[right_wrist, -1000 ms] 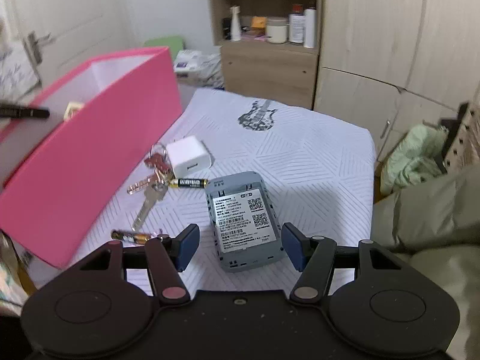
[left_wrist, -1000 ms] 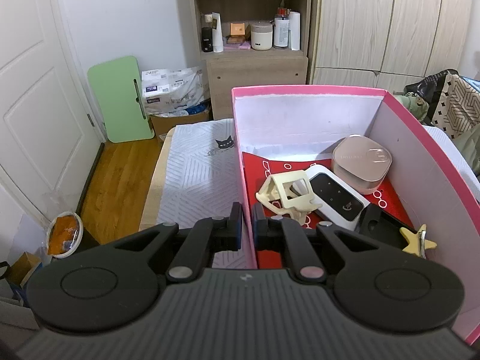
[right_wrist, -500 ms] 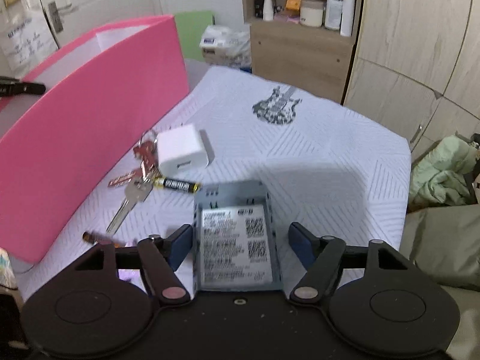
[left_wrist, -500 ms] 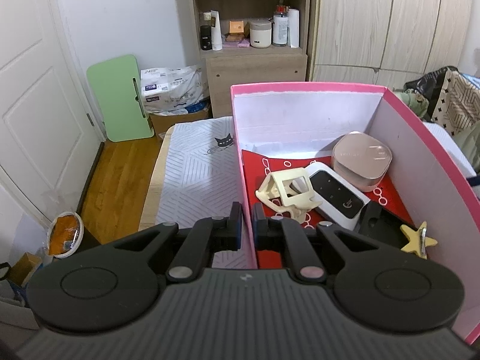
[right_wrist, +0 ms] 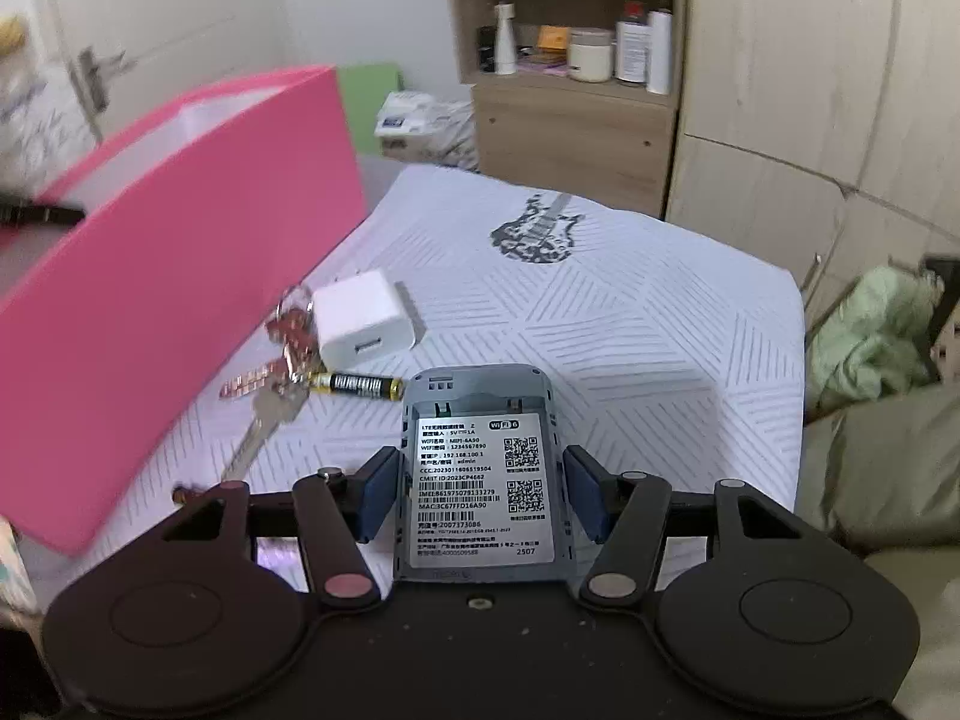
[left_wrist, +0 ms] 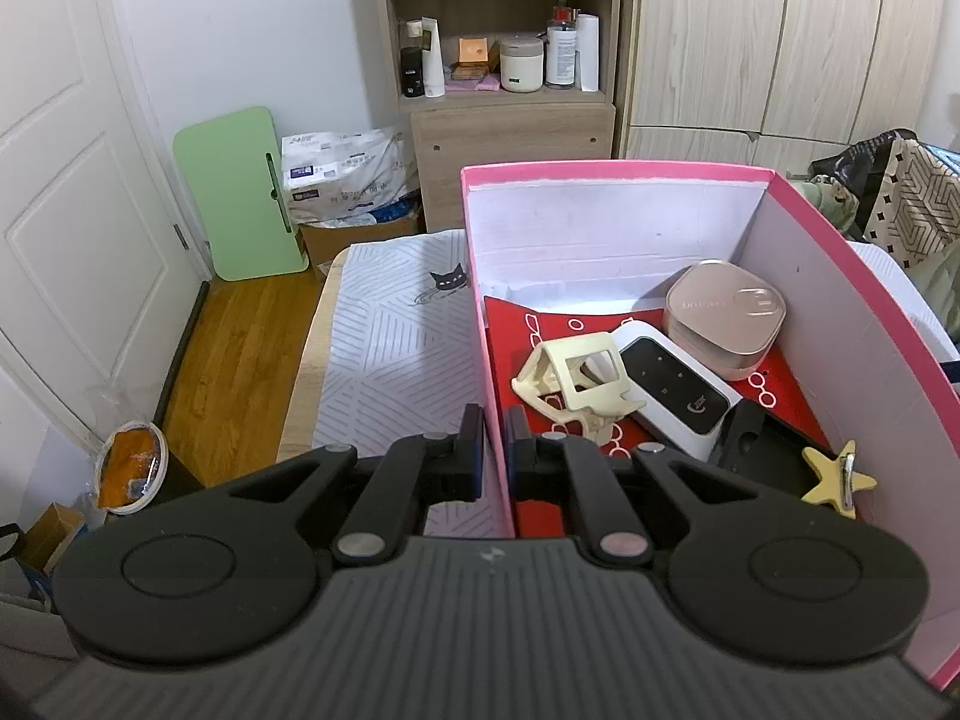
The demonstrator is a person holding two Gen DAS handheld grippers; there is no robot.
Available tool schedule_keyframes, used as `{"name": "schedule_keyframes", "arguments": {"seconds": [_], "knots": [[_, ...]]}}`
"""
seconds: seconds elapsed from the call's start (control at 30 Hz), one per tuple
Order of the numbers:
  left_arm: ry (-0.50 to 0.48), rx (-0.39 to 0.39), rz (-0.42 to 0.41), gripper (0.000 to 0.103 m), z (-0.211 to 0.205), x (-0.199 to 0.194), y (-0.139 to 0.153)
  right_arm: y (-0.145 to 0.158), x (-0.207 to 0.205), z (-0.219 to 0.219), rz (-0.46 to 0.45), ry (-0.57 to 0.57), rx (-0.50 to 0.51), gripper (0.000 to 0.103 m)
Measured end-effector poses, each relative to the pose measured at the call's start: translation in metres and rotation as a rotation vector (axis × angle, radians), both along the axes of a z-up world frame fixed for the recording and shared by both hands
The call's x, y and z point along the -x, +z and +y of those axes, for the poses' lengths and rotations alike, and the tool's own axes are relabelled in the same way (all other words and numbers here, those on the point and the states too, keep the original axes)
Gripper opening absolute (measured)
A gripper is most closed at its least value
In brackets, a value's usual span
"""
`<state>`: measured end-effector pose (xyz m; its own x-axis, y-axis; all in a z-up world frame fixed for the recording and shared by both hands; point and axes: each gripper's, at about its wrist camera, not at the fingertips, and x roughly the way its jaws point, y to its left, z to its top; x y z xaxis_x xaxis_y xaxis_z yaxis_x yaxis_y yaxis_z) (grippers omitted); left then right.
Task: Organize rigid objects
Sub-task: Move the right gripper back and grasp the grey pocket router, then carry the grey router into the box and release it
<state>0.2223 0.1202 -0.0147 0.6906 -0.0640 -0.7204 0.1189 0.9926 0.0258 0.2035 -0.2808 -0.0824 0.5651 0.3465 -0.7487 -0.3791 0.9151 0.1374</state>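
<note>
My left gripper (left_wrist: 495,450) is shut on the left wall of the pink box (left_wrist: 612,171). In the box lie a cream phone stand (left_wrist: 576,372), a white pocket router (left_wrist: 678,384), a rose-beige case (left_wrist: 726,318), a black part (left_wrist: 756,450) and a yellow star clip (left_wrist: 837,480). My right gripper (right_wrist: 483,492) straddles a grey router (right_wrist: 480,414) lying label-up on the white cloth. Its jaws are closing, and the blue pads (right_wrist: 381,492) touch both long sides of the router.
Left of the grey router lie a white charger (right_wrist: 360,315), a bunch of keys (right_wrist: 270,384) and a battery (right_wrist: 354,384), close to the pink box (right_wrist: 180,240). A second battery (right_wrist: 180,492) peeks out by my left finger. Bags and clothes sit right of the table edge.
My right gripper came forward over the grey router, which now sits between the pads; the jaws widened, then narrowed onto it. The left gripper and the box stayed still.
</note>
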Motion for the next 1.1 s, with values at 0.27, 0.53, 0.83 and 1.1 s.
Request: {"name": "schedule_keyframes", "arguments": {"seconds": [0.27, 0.53, 0.83, 1.1], "knots": [[-0.001, -0.002, 0.002, 0.007, 0.002, 0.0, -0.001, 0.023, 0.019, 0.005, -0.076, -0.012, -0.075, 0.064], [0.017, 0.025, 0.003, 0.007, 0.005, -0.001, -0.001, 0.087, 0.03, 0.024, -0.185, -0.015, -0.13, 0.065], [0.015, -0.012, -0.006, 0.006, -0.001, 0.002, -0.001, 0.129, 0.008, 0.098, -0.019, 0.246, -0.307, 0.065], [0.022, 0.006, -0.016, 0.006, 0.0, 0.003, 0.001, 0.093, -0.025, 0.188, 0.244, 0.367, -0.287, 0.065]]}}
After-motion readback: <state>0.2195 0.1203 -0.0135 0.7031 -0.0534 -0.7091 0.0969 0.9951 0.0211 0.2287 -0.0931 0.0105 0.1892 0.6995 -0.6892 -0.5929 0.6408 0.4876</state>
